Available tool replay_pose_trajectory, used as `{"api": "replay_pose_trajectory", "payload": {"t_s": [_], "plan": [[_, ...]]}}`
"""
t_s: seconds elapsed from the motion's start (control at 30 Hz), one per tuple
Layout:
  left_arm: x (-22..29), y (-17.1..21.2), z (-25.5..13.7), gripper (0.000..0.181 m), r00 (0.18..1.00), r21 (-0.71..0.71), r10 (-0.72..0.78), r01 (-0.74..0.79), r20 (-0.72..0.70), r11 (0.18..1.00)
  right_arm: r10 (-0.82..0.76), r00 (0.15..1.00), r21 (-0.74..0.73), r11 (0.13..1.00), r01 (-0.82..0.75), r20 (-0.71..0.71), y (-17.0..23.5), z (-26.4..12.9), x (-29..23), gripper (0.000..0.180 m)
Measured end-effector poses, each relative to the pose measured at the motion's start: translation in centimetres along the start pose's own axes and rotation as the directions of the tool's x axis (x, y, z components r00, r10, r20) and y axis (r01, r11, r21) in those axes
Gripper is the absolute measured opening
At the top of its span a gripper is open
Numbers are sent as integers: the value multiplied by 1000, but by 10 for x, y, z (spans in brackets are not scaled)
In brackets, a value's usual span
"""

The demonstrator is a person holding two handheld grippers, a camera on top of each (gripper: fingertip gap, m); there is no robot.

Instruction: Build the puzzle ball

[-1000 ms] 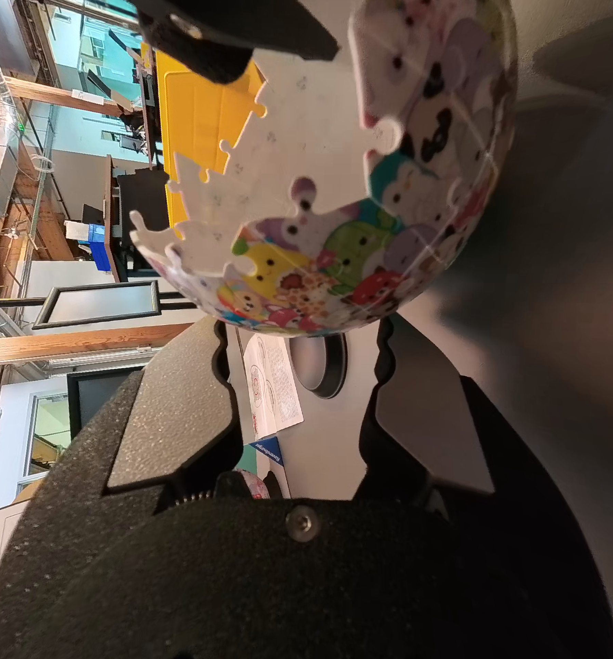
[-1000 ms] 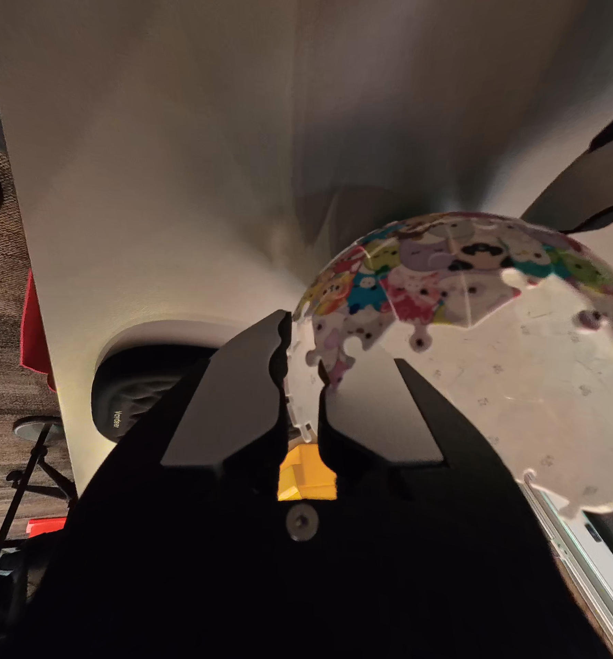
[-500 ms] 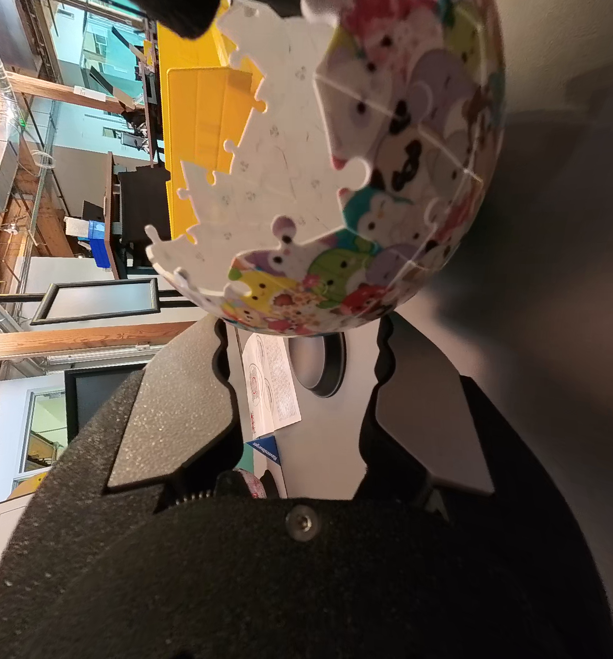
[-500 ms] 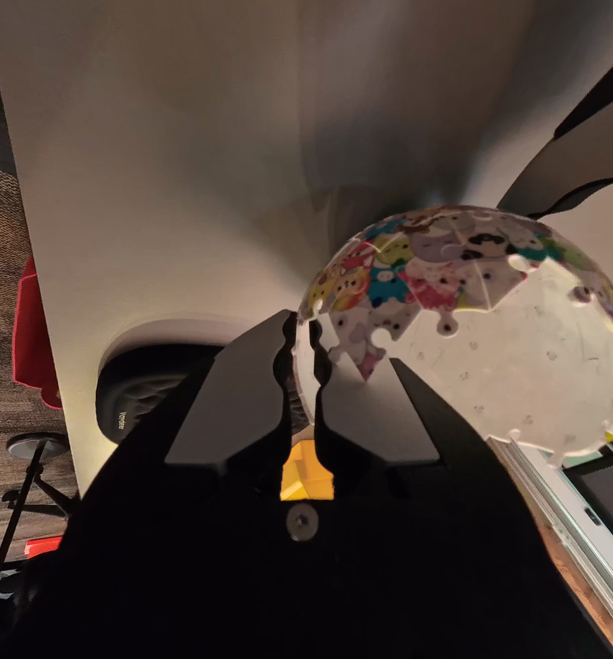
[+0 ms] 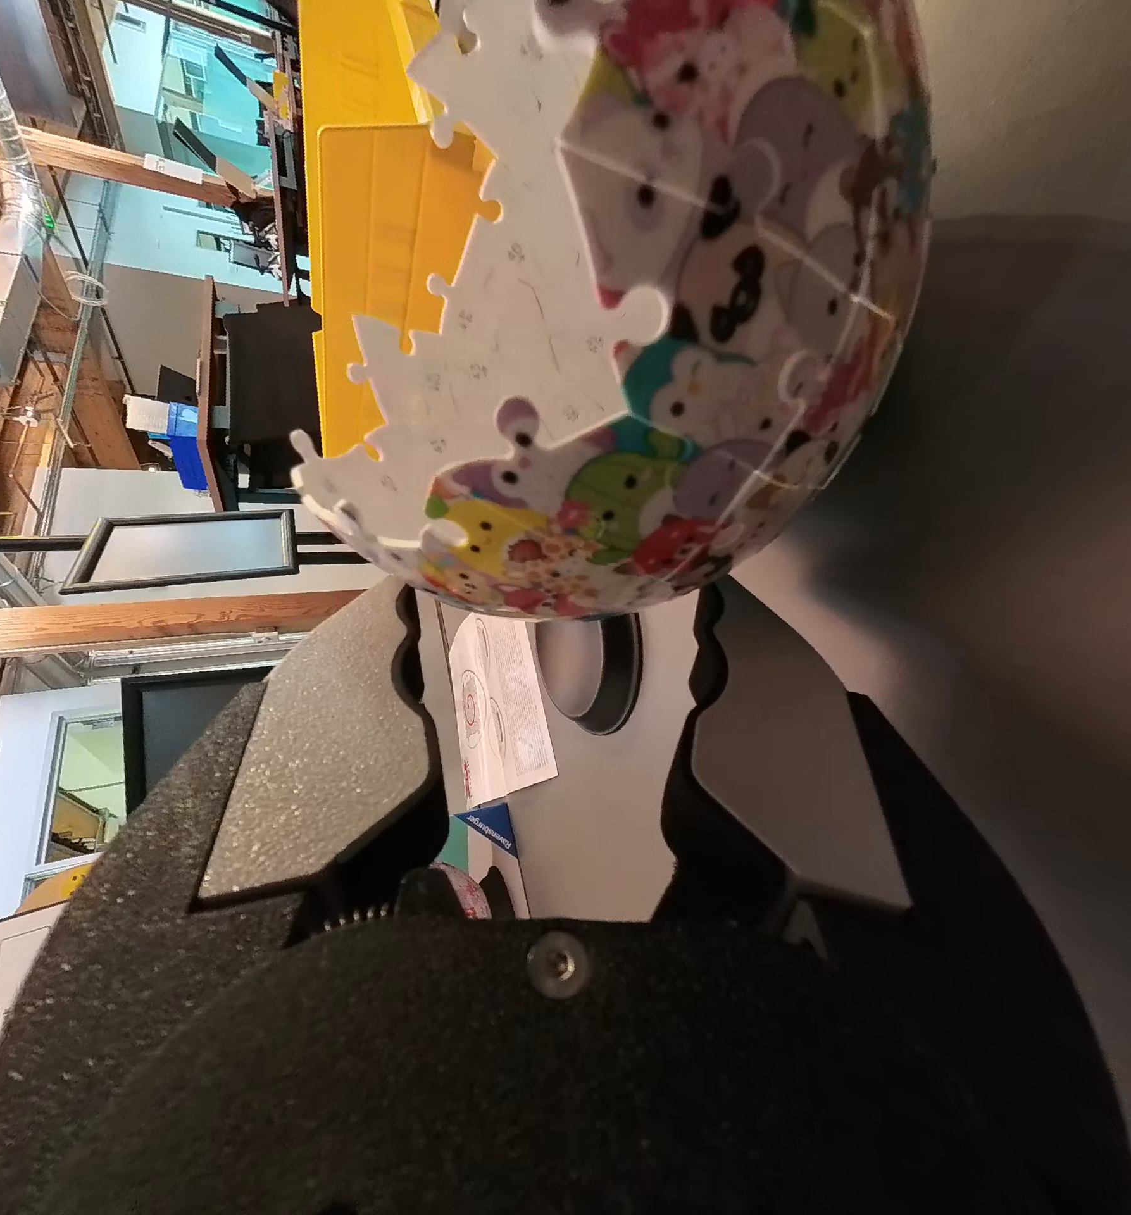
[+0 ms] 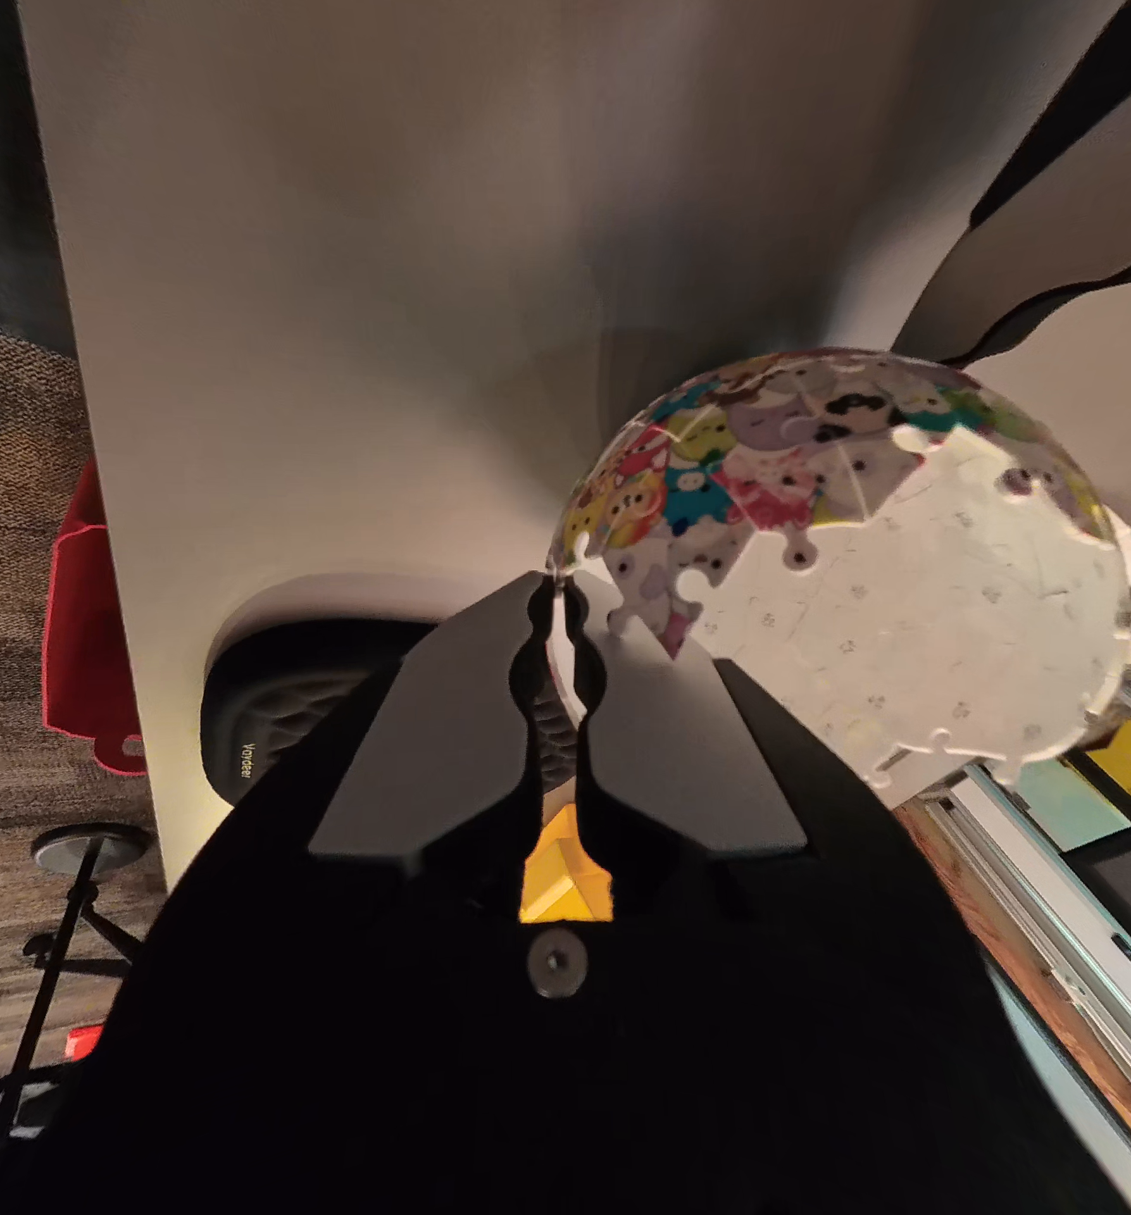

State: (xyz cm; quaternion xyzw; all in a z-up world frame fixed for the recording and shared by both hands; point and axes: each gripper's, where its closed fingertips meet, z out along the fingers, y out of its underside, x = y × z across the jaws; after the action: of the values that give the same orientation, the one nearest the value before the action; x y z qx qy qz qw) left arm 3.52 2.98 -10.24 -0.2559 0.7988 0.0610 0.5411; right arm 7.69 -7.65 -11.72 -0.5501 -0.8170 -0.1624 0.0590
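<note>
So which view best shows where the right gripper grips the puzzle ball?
The right wrist view: the right gripper is shut on a thin edge of the puzzle ball's open shell. In the left wrist view the puzzle ball fills the top, but that grip point is out of frame.

Right tool (image 6: 557, 585) pinches puzzle ball (image 6: 878, 592) rim.

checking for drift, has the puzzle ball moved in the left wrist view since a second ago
Yes. The puzzle ball has shifted up the frame and turned, covering more of the yellow bin behind it.
</note>
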Motion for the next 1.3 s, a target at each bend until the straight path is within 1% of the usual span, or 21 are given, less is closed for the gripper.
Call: {"api": "replay_pose_trajectory", "payload": {"t_s": [0.17,0.33,0.67,0.87,0.97,1.13,1.3], "plan": [[0,-1,0,80,1000,4,1,-1,2,1000,21,1000,15,1000,-21,-3,0,-5,2,4],[-1,-3,0,80,1000,7,2,-2,5,1000,21,1000,15,1000,-21,23,1,0,-4,4],[0,-5,2,81,1000,14,0,0,3,1000,67,996,65,996,-64,-53,1,-10,9,4],[-1,-4,3,83,1000,10,-12,12,4,1000,82,993,39,996,-79,-85,10,-13,17,4],[-3,-4,3,85,1000,10,-18,18,15,1000,85,989,12,996,-84,-120,15,-16,24,4],[-5,-1,0,88,999,-3,-41,41,24,999,101,974,10,995,-101,-203,19,-31,42,4],[-6,6,-3,88,997,-18,-72,72,37,997,134,925,-4,989,-145,-356,36,-53,71,4]]}}
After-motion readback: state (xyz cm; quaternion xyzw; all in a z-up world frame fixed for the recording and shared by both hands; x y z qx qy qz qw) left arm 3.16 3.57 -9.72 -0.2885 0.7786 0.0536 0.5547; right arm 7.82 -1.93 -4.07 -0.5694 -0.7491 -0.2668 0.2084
